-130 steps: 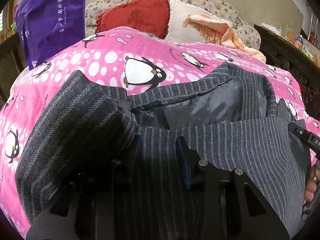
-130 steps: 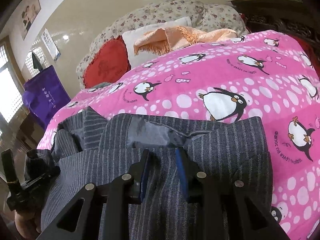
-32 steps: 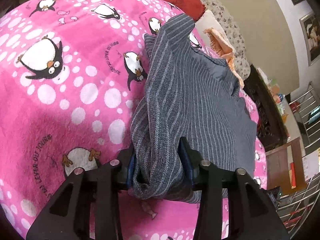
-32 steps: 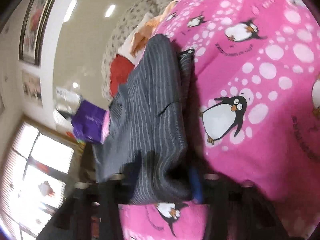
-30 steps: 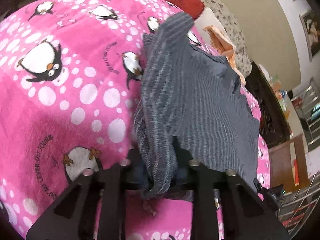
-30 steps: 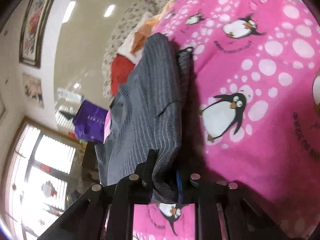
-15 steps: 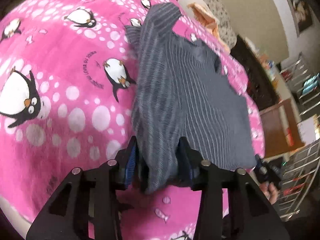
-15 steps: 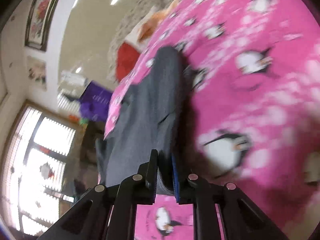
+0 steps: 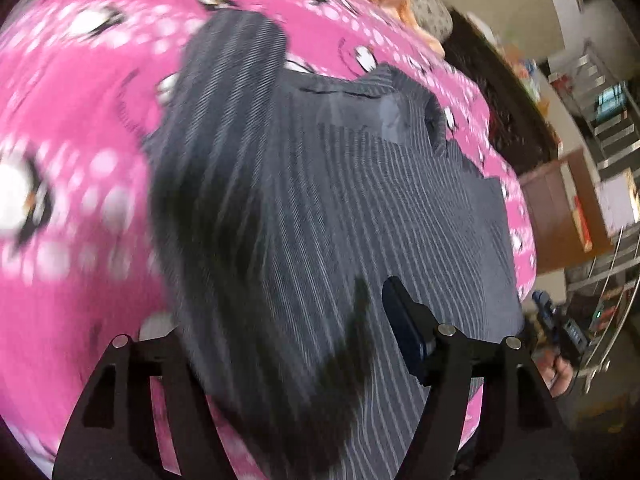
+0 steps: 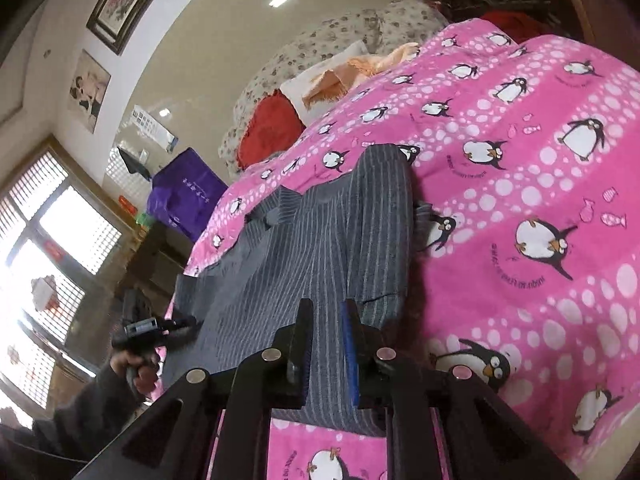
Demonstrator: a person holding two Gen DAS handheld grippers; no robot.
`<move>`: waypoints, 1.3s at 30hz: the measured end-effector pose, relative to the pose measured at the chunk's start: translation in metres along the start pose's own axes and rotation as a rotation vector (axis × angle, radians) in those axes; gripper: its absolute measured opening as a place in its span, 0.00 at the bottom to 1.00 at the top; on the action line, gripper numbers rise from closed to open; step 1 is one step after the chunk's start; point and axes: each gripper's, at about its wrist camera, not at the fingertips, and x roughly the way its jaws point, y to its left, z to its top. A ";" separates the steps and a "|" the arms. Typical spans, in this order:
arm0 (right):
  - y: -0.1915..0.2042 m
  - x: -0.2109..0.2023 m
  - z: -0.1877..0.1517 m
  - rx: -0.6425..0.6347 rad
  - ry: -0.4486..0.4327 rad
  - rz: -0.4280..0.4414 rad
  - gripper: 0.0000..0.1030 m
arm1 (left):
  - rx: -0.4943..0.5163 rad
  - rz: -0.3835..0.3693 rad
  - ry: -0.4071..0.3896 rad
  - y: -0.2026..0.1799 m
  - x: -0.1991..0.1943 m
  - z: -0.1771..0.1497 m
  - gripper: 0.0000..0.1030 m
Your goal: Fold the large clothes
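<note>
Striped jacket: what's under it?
The striped jacket lies folded on the pink penguin blanket, which shows on every side of it. Whatever sits beneath the blanket or between the jacket's folds is covered.

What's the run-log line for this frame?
task: fold jacket | left gripper: opening, fabric between fingers | right gripper: shut, fabric between fingers | blanket
</note>
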 end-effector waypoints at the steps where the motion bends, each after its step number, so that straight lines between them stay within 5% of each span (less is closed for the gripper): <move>1: -0.001 0.001 0.001 0.003 -0.003 -0.004 0.13 | 0.023 0.009 0.001 -0.002 0.000 0.002 0.59; 3: -0.003 0.000 0.002 0.002 -0.007 -0.013 0.13 | 0.047 0.022 -0.006 -0.004 0.002 0.003 0.47; 7: -0.016 -0.004 0.003 0.000 -0.019 -0.064 0.13 | 0.029 0.011 -0.058 0.007 0.002 -0.004 0.45; 11: -0.031 0.007 0.002 -0.068 0.011 -0.313 0.13 | 0.000 0.038 -0.101 0.009 0.000 0.002 0.45; 15: -0.051 0.034 -0.012 -0.080 0.124 -0.461 0.19 | 0.004 0.126 -0.124 0.000 0.003 0.000 0.42; 16: -0.049 0.033 -0.015 -0.101 0.075 -0.455 0.31 | 0.000 0.152 -0.136 -0.003 0.004 -0.002 0.41; 20: -0.040 0.040 -0.022 -0.163 0.054 -0.481 0.42 | 0.014 0.229 -0.166 -0.009 0.011 -0.007 0.35; 39: -0.038 0.041 -0.028 -0.203 0.025 -0.489 0.44 | 0.029 0.271 -0.214 -0.017 0.019 -0.010 0.34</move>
